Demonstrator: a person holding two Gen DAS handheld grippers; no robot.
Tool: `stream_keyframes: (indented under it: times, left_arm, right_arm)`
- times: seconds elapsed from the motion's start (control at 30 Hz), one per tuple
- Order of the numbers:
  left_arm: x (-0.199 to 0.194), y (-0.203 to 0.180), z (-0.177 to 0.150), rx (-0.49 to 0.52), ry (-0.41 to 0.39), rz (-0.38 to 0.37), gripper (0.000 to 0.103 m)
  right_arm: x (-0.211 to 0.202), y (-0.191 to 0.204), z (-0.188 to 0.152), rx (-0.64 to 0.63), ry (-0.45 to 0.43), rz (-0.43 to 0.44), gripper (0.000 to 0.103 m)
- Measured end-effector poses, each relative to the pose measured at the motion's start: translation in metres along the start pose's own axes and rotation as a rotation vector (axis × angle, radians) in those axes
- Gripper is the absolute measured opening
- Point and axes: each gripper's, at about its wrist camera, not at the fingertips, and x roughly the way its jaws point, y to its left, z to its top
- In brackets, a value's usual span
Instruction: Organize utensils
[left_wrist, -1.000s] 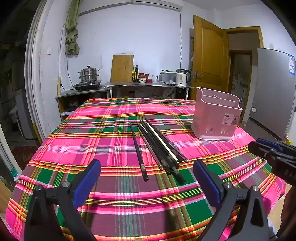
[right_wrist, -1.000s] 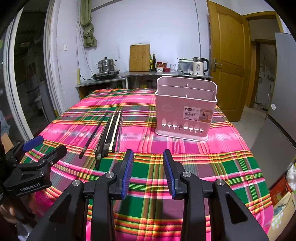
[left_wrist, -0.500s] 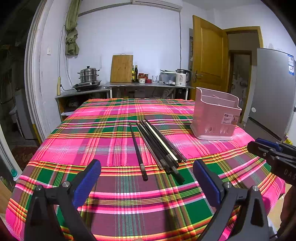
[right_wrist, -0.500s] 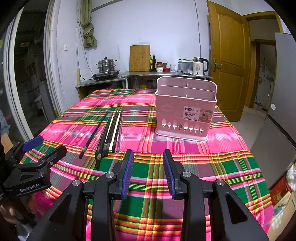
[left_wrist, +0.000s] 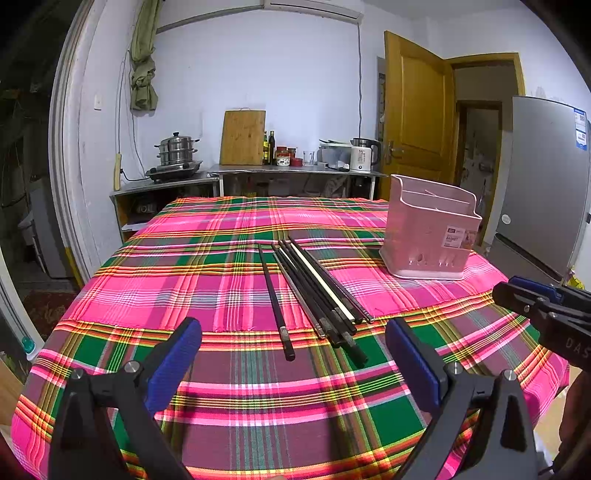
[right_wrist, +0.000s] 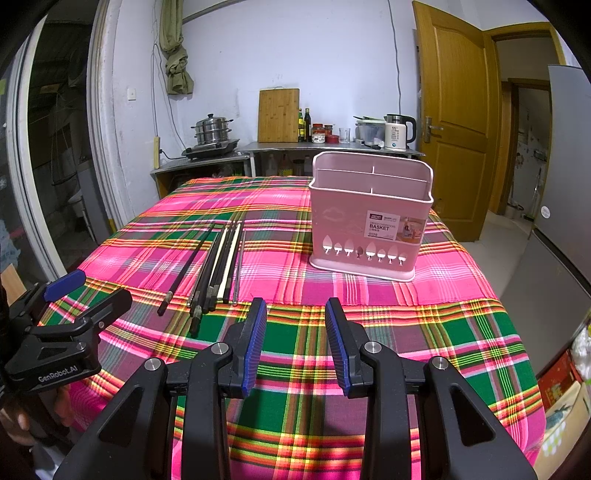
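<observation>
Nothing of the sorting shows as done yet. Long dark chopsticks, one pale one among them, lie loose in a fanned bundle at the middle of the left wrist view, flat on the counter's pink, green and yellow plaid cloth. One dark chopstick lies slightly apart on the left of the bundle; the rest touch or overlap, their thick ends pointing toward the lower edge of the frame.

To the right of centre in that view stands the pink plastic utensil basket with dividers, upright, well apart from the chopsticks. In the right wrist view it sits in the upper middle, and the compartments visible from the top hold nothing that can be made out.

The left gripper hovers at the lower edge of its frame with its blue pads spread wide, holding nothing, the thick chopstick ends lying just beyond the gap. The right gripper hangs low in its own frame with a narrower gap between its pads, also holding nothing, aimed toward the basket.

By this reading the task stands at its very start: every chopstick remains to be lifted and set into the basket.
</observation>
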Motion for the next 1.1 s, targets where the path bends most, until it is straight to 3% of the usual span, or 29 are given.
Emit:
stream_keyframes:
  times: [0.77, 1.1]
  left_arm:
    - [0.011, 0.003, 0.0, -0.005, 0.018, 0.007, 0.101]
    - [0.041, 0.016, 0.006, -0.032, 0.088, -0.007, 0.101]
  right_arm:
    - [0.011, 0.005, -0.002, -0.006, 0.015, 0.008, 0.034]
    - [0.033, 0.01, 0.007, -0.023, 0.031, 0.038, 0.034]
